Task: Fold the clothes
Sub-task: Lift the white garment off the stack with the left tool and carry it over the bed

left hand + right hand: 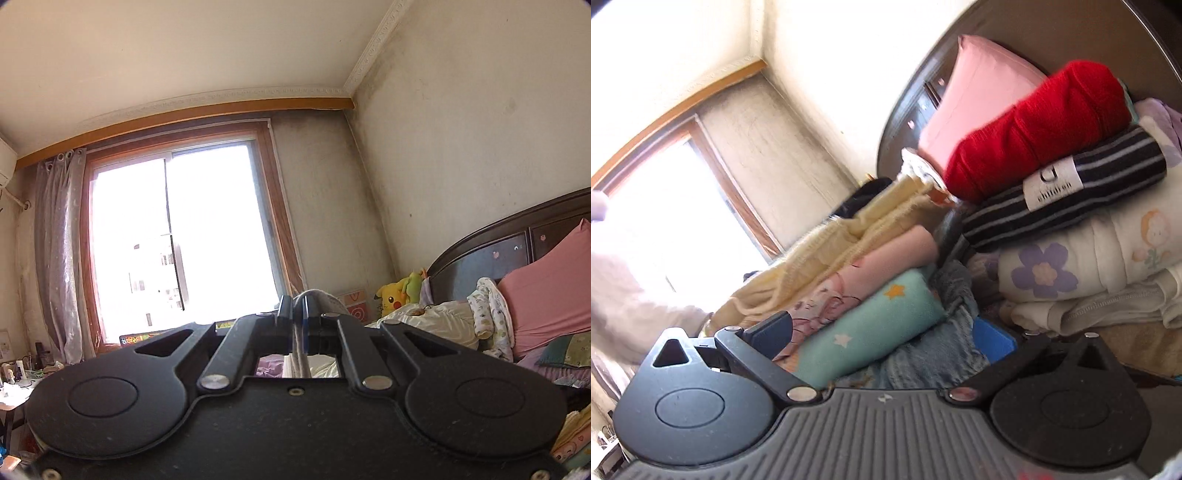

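A bright window [181, 236] with a pale curtain [59, 251] is filling the far wall ahead of the left gripper [295, 314], and a dark headboard [517, 236] is rising to its right behind a pink pillow [546, 291], a yellow plush toy [393, 297] and rumpled bedding [436, 325]. In front of the right gripper [882, 332], folded stacks are crowding the view: a red knit roll [1034, 129] is lying on a striped roll [1071, 188], which is resting on a flower-print white bundle [1089, 254], while a cream knit [827, 254] and a mint star-print roll [871, 325] are lying to the left.

The left gripper's fingers are pressing together on a thin fold of grey-white cloth [301, 325], which is arching over the fingertips and hanging down between them. The right gripper's fingers are standing spread wide, with a crumpled blue denim garment [931, 354] lying between them; whether either finger is touching it cannot be told.
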`<state>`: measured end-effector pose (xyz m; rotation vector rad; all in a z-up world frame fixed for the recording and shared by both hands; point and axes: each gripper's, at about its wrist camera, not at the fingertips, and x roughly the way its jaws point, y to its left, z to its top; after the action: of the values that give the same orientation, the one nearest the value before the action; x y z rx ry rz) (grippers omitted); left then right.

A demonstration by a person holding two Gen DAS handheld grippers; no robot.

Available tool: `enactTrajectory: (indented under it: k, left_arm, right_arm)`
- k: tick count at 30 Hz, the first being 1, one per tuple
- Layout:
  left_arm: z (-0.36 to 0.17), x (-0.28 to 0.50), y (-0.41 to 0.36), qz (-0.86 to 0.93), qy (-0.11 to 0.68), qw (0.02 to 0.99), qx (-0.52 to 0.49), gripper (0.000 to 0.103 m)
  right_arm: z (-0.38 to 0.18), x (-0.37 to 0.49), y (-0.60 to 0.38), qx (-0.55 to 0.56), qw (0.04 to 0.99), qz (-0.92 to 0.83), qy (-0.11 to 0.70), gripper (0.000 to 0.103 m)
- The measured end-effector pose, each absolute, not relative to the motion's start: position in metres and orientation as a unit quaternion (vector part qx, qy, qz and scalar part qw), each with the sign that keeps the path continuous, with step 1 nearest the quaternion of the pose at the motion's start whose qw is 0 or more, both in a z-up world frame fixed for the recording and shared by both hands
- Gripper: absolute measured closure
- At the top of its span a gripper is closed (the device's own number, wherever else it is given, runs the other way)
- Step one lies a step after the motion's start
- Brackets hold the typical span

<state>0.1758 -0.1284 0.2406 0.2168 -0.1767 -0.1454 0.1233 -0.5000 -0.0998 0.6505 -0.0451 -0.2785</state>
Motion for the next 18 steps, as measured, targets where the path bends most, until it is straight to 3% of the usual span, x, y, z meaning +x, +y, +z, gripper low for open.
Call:
enactTrajectory:
  k: [4, 12, 18]
  left_arm:
    - [0.216, 0.180, -0.101, -0.050, -0.048, 0.991, 0.111, 0.101]
    - [0.166, 0.172, -0.038, -0.012, 0.029, 0.997, 0.066, 0.101]
    - [0.101, 0.164, 0.005, 0.023, 0.129, 0.990, 0.053, 0.100]
  right_arm:
    - [-0.083, 0.117, -0.463, 0.257, 0.963, -0.076, -0.037, 0.000]
    - [-0.075, 0.126, -0.368, 0.197, 0.979, 0.050, 0.025, 0.000]
    - [-0.084, 0.135, -0.318, 0.158, 0.980, 0.096, 0.069, 0.000]
